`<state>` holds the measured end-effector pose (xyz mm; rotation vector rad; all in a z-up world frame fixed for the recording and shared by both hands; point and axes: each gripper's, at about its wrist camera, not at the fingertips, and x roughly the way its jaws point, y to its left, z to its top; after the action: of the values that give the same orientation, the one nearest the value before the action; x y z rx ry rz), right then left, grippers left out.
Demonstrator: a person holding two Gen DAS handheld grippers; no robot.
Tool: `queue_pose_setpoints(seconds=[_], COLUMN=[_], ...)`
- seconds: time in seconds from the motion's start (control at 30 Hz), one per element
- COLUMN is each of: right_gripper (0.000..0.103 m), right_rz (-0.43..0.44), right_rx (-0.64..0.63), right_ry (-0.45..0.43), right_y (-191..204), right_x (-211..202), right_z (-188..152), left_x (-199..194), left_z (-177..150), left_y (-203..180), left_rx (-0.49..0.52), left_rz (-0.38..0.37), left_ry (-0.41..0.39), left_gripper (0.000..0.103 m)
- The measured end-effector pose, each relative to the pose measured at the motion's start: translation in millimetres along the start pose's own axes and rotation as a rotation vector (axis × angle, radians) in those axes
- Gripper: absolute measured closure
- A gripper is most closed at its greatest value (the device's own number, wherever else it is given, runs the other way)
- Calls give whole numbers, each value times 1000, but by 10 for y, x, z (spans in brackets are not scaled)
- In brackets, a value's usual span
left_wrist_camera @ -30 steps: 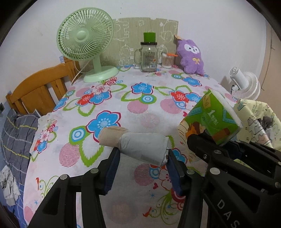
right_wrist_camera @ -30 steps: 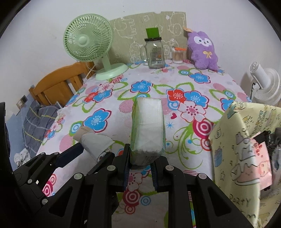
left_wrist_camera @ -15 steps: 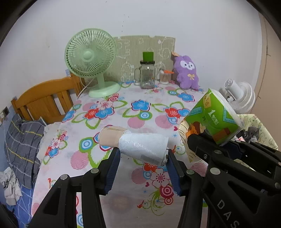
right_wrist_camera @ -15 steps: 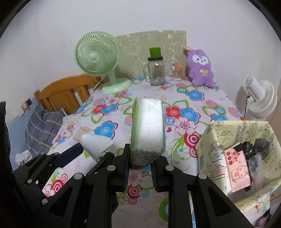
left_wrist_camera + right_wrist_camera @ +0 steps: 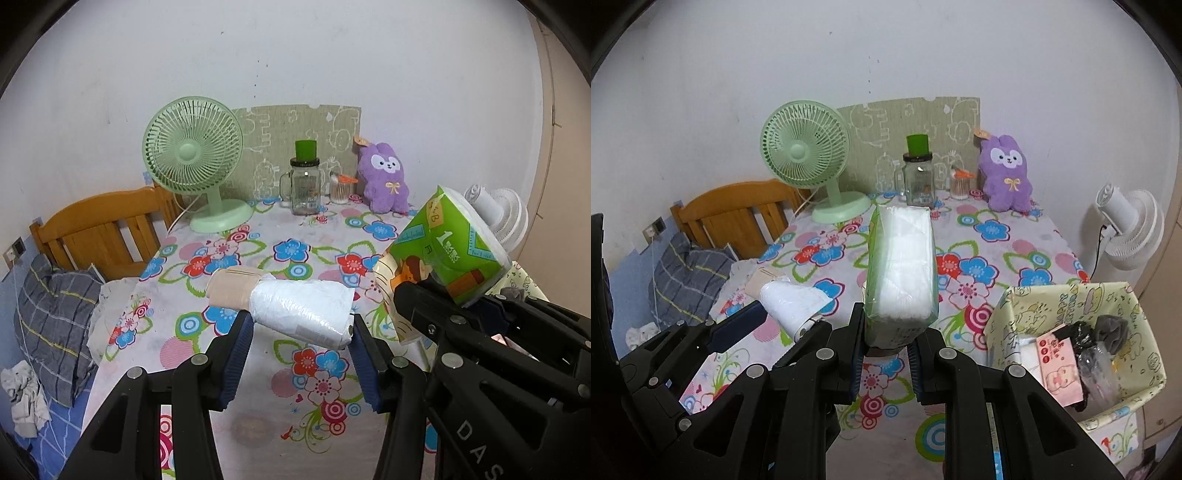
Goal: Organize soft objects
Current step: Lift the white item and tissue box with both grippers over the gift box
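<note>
Two claws gripping, tissue pack point(image 5: 899, 273) base hidden

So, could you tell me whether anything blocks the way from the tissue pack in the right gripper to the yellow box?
Nothing visible does. The tissue pack is held in the air by the right gripper; the yellow box sits open-topped to its right, partly filled.
</note>
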<state>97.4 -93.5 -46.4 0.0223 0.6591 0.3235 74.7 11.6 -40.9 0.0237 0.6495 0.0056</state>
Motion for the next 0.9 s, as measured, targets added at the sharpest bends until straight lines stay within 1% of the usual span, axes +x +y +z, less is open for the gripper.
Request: queue_pose_setpoints(seconds=[0.5,0.9], right_gripper=[79,79], right_rz=[-31,-59], right_rx=[-1,7], right_ry=[-34,-51], right_y=[-235,-566], right_x=[-197,-303], right_z=[73,111], left_x=[-77,-59], left_z=[111,185], left_y=[-272,-603], left_rx=[12,35], left_rz=[-3,-28], left_ry=[-31,-46], left_gripper=[49,49])
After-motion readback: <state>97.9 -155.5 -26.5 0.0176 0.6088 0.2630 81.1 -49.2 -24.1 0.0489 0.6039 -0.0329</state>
